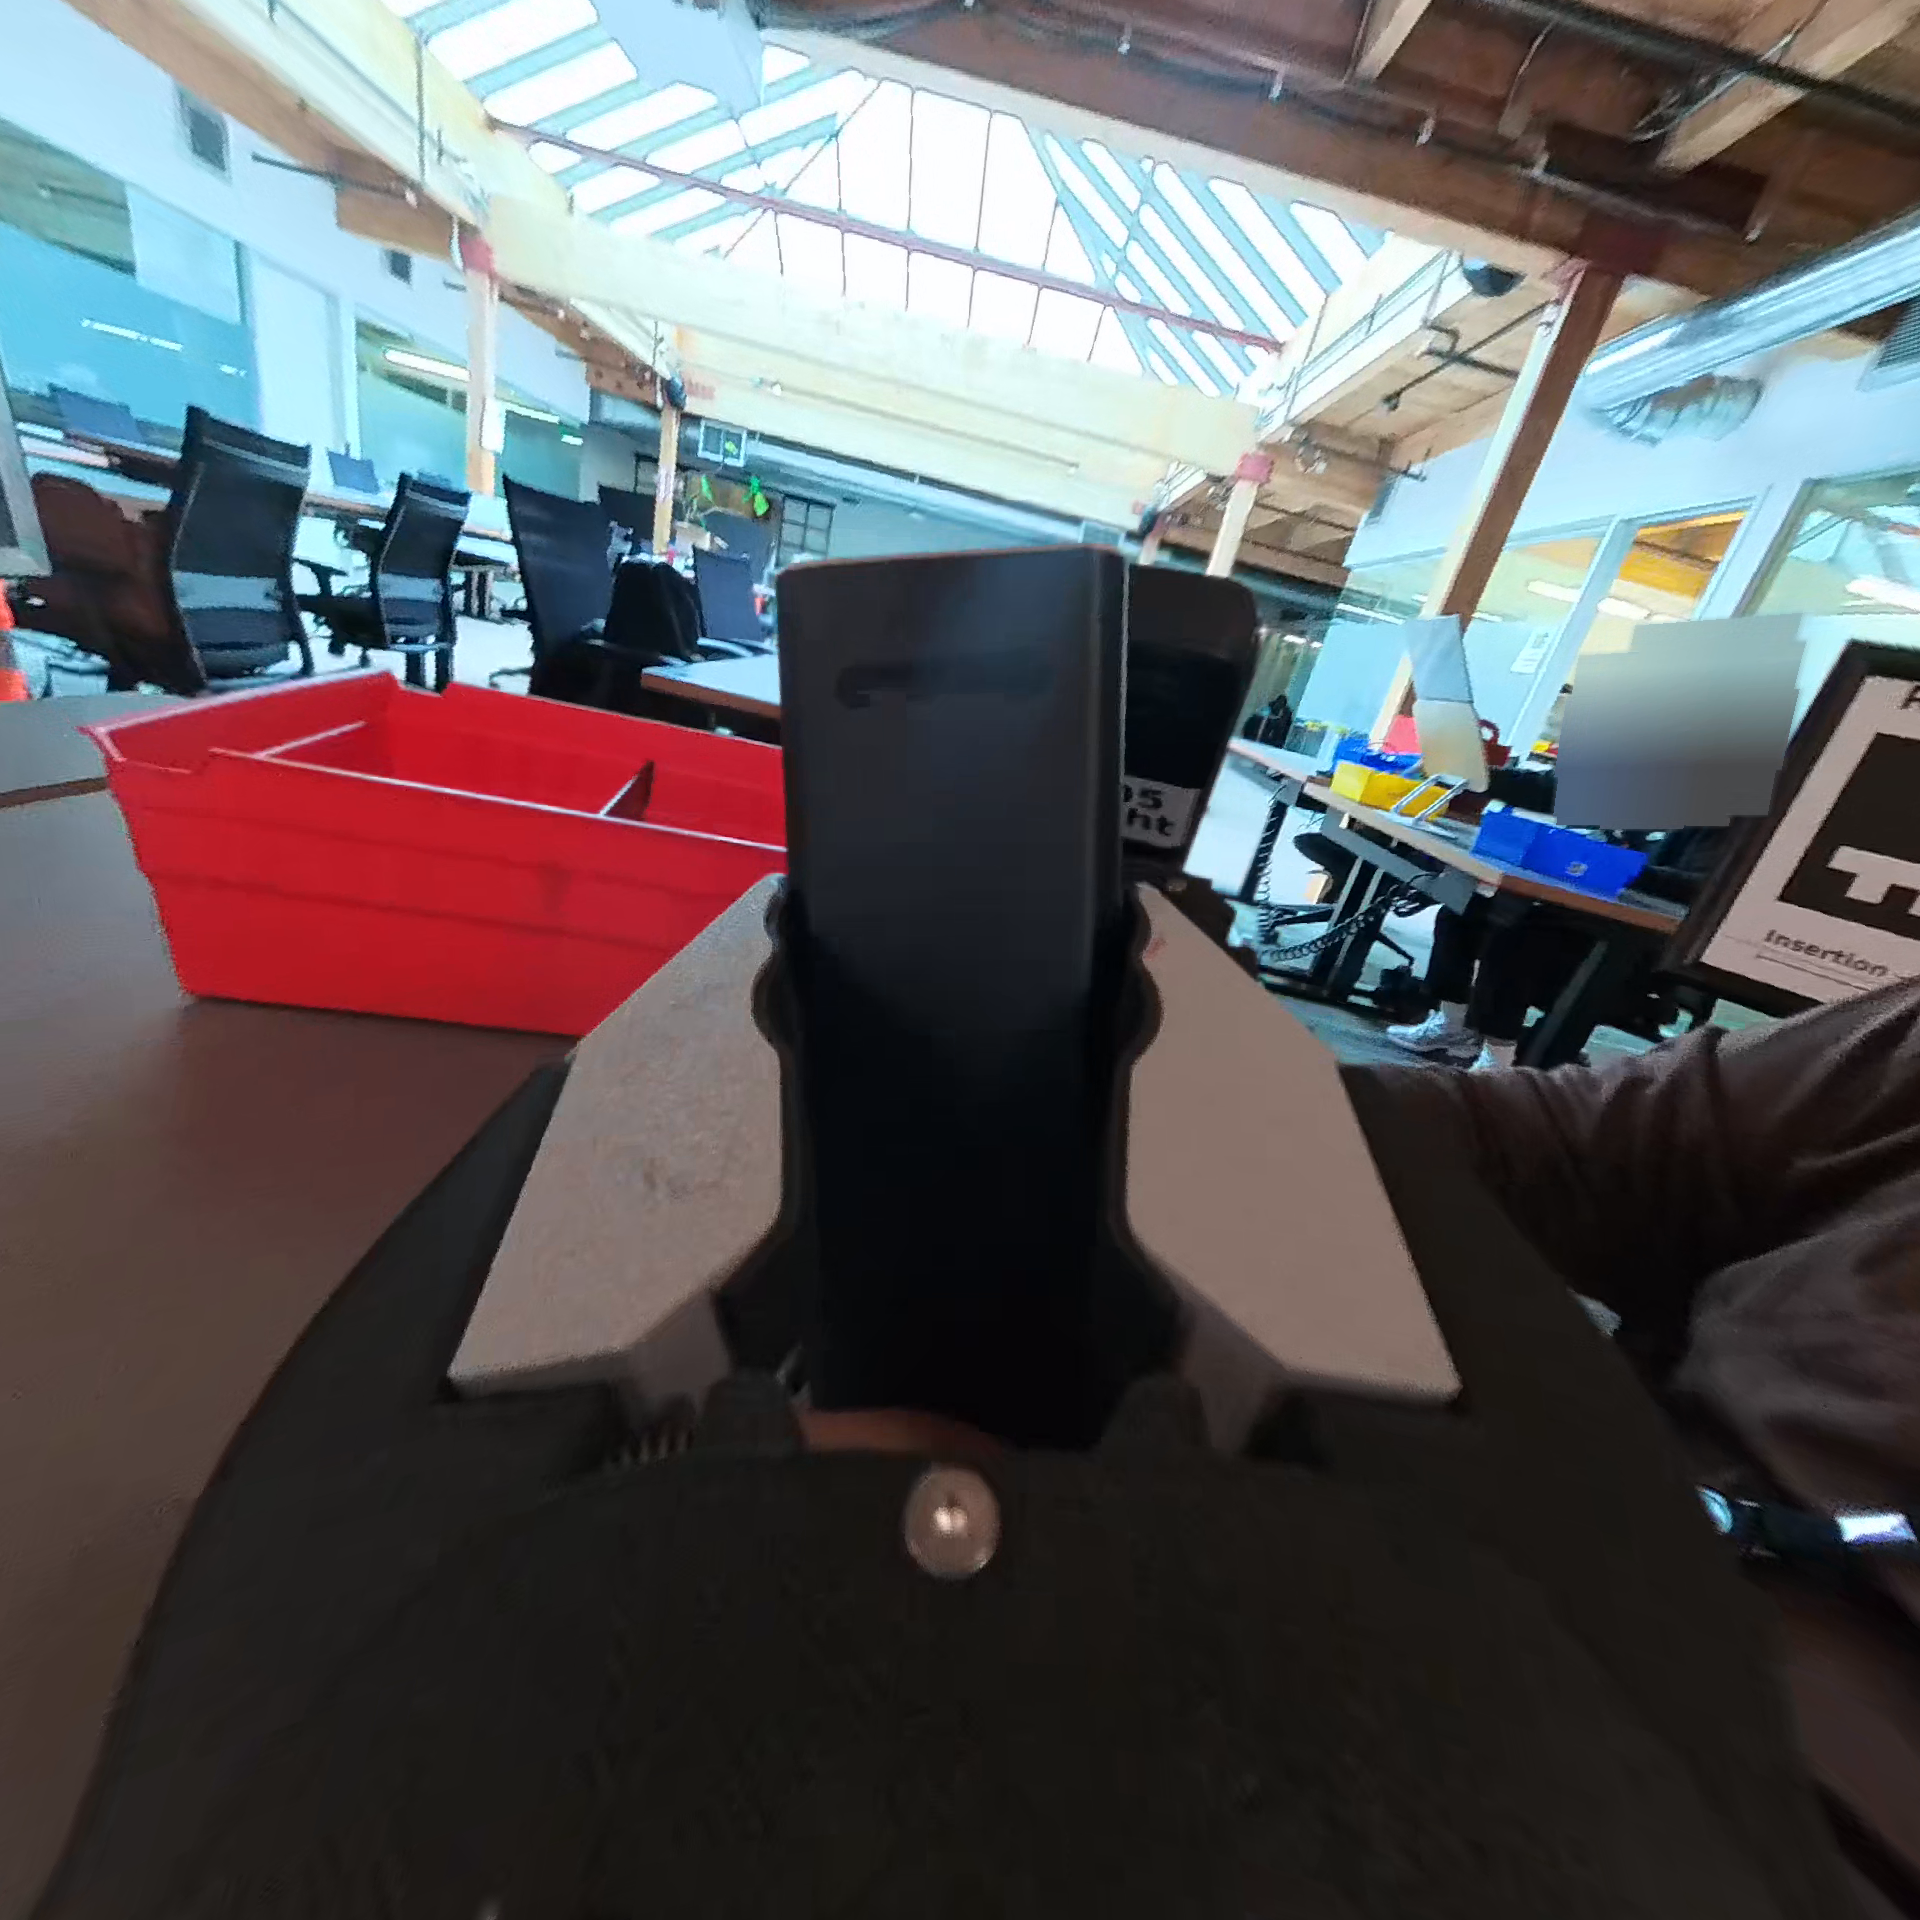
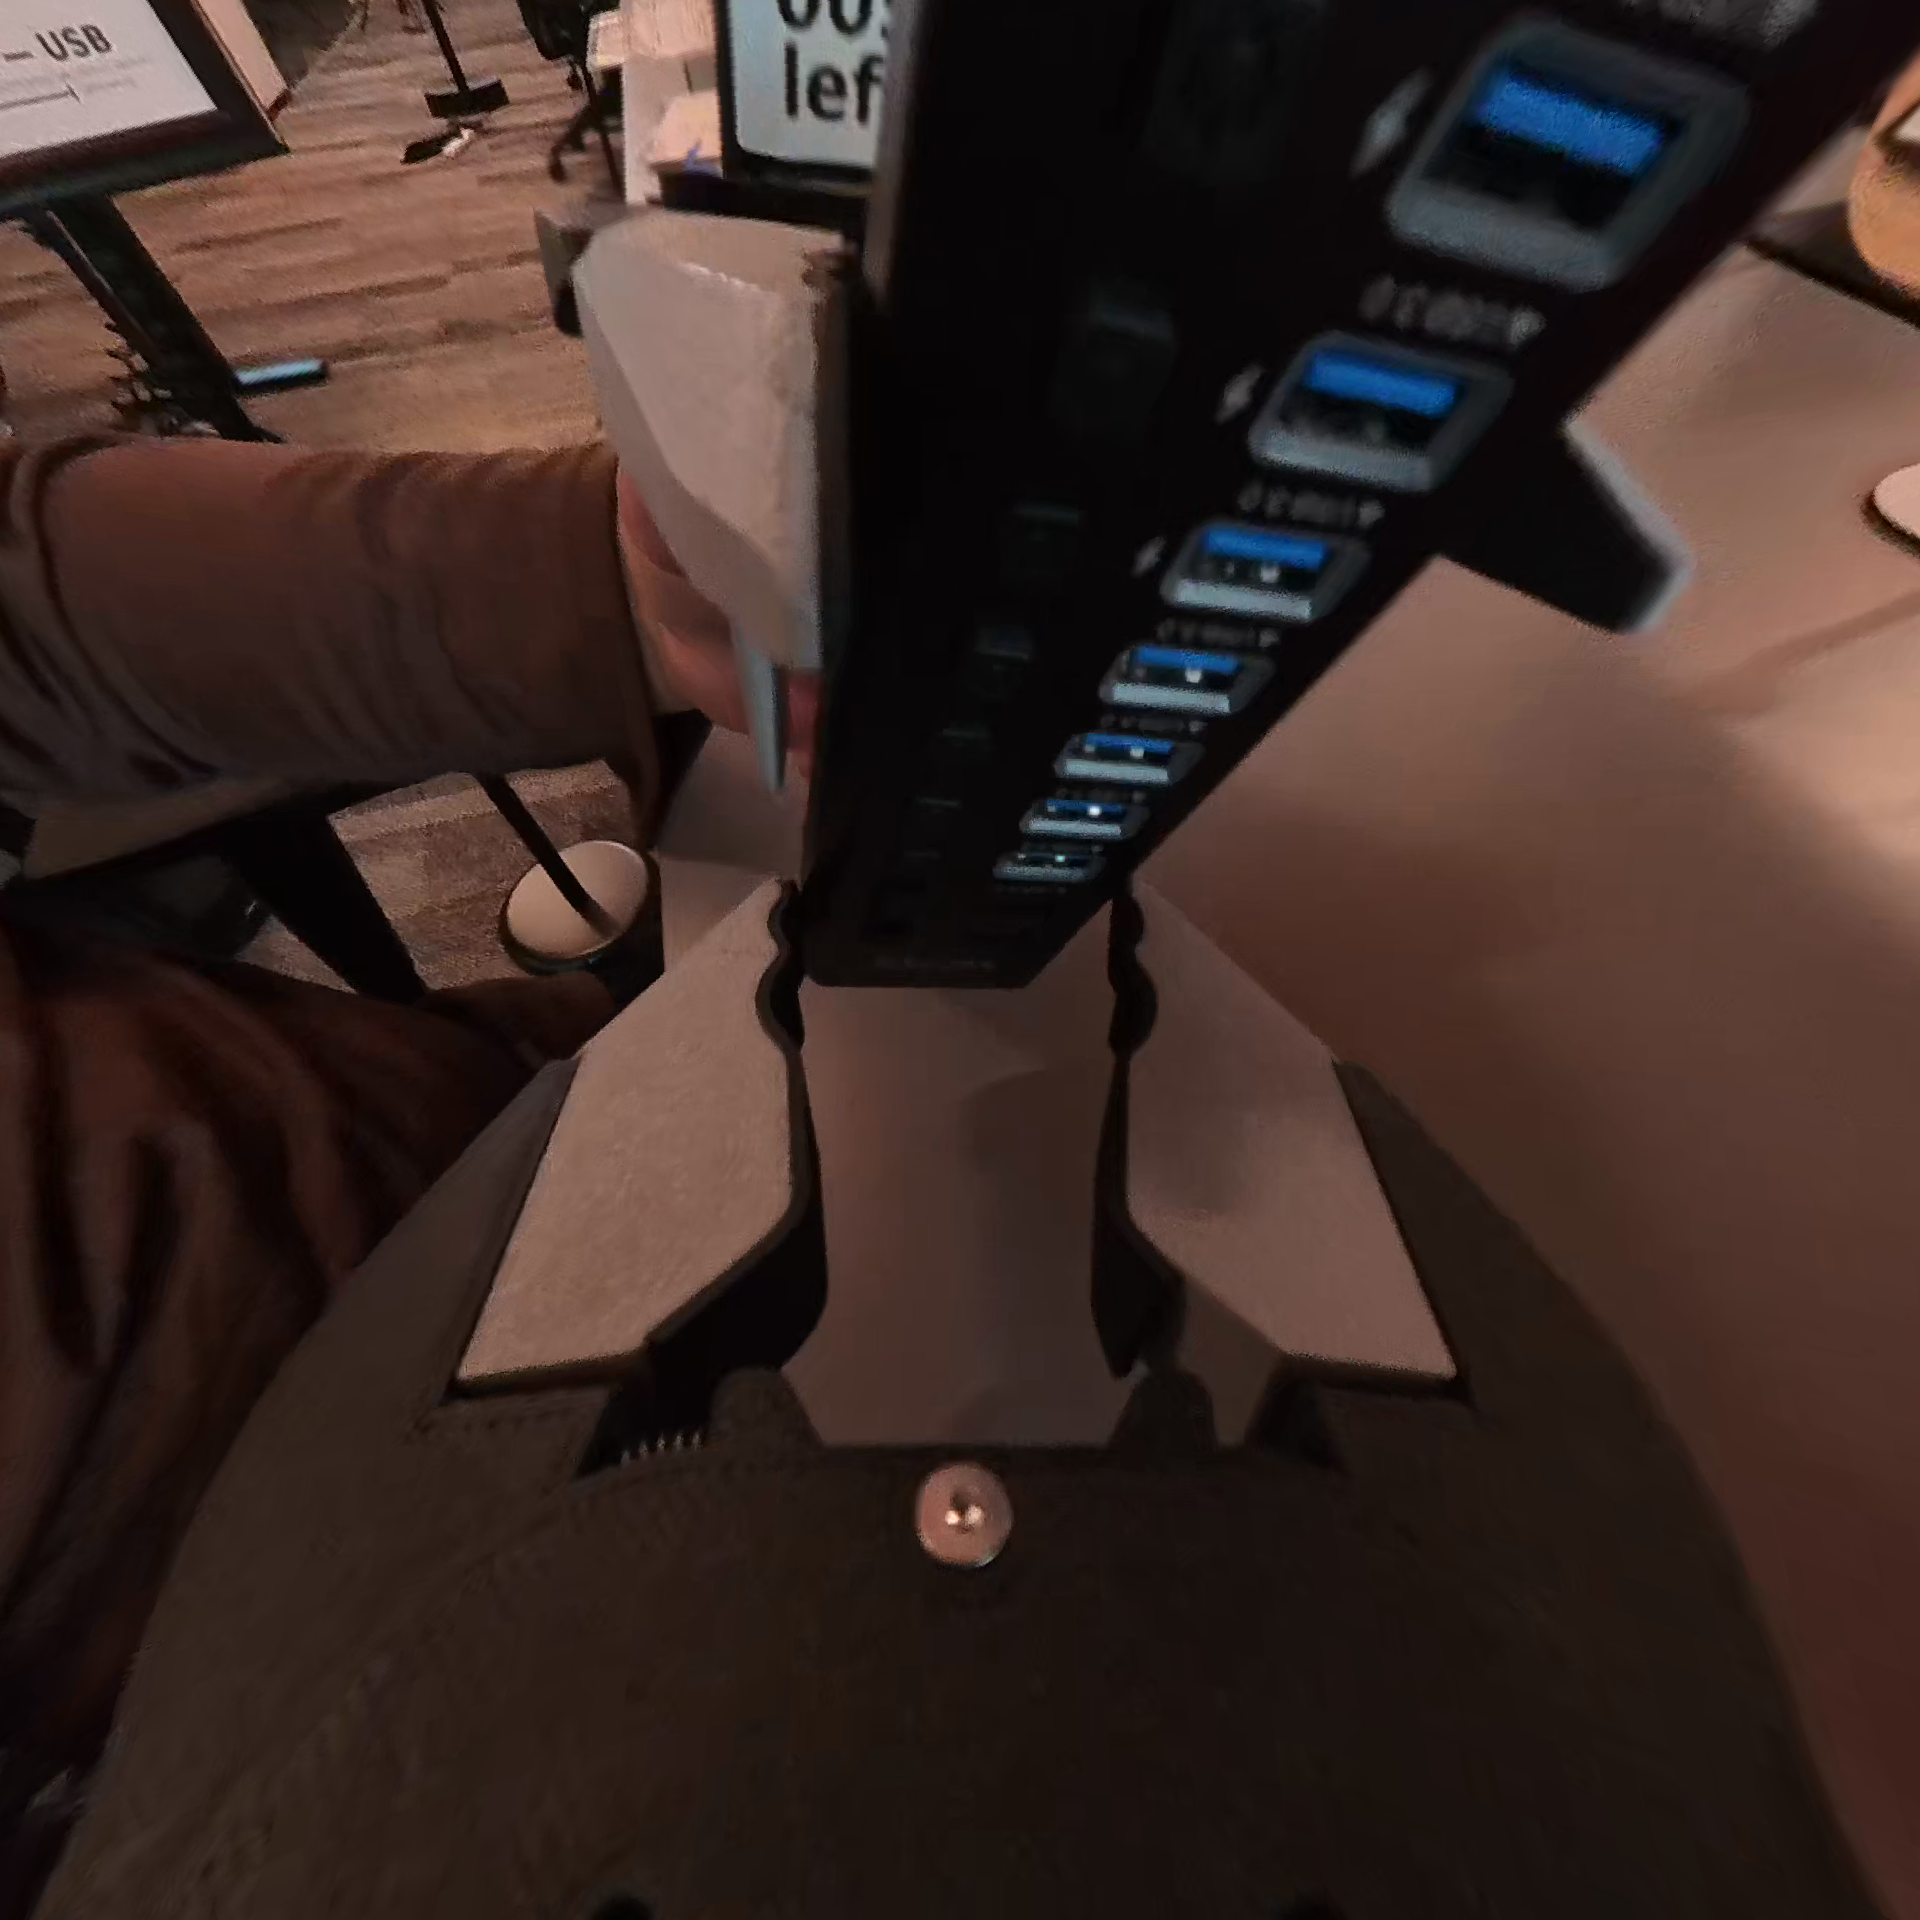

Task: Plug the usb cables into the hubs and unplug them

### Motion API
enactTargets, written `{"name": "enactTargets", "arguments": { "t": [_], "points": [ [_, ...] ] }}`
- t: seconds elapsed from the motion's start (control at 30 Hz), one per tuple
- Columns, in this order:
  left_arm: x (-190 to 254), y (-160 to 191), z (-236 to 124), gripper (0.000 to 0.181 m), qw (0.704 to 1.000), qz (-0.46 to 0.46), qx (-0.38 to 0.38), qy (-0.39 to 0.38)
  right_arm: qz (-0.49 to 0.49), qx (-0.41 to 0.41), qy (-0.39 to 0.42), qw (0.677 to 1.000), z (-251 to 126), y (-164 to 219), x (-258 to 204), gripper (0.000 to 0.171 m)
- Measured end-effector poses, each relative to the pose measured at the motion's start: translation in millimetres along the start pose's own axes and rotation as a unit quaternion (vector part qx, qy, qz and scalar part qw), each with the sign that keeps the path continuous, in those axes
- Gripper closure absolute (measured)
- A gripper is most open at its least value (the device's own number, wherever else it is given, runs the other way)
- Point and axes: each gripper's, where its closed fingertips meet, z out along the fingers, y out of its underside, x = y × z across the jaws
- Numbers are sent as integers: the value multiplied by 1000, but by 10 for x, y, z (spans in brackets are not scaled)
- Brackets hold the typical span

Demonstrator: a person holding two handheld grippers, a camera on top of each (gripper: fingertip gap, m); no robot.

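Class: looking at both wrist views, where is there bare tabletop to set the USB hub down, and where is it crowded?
Free: dark tabletop before the red bin, left of the left gripper. Crowded: the USB hub fills the left gripper; the open right gripper sits at its end.

The left tool (image 1: 951,935) has its two grey fingers (image 1: 644,1132) closed in from both sides on a tall black block that stands upright between them. In the right wrist view the same tool shows farther off, one pale finger (image 2: 707,416) pressed to the block's side, with the person's left hand (image 2: 686,644) and brown sleeve (image 2: 312,613) behind it. The right tool (image 2: 956,935) stands with its fingers (image 2: 665,1164) spread apart, nothing gripped between them, tips just beside the block's near end
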Motion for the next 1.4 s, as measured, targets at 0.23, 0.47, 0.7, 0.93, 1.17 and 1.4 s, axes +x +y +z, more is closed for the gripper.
{"name": "enactTargets", "arguments": {
  "t": [0.23,0.47,0.7,0.93,1.17,1.4],
  "points": [
    [-76,-42,-65,120,998,32,-29,-34,8,29,20,999,-365,10,161,126],
    [98,163,250,120,989,57,-137,-11,21,72,-1,997,-314,-115,141,91],
    [255,158,426,121,979,88,-184,8,4,103,-32,994,-388,-189,6,107],
    [101,40,172,121,989,32,-144,-13,35,103,-7,994,-638,-305,109,110],
    [-26,-228,-70,137,998,6,-56,-37,-29,41,130,990,-1069,-563,620,111],
    [-295,405,-215,124,977,49,-178,-108,-153,-128,325,925,-2067,-754,1702,112]
  ]
}}
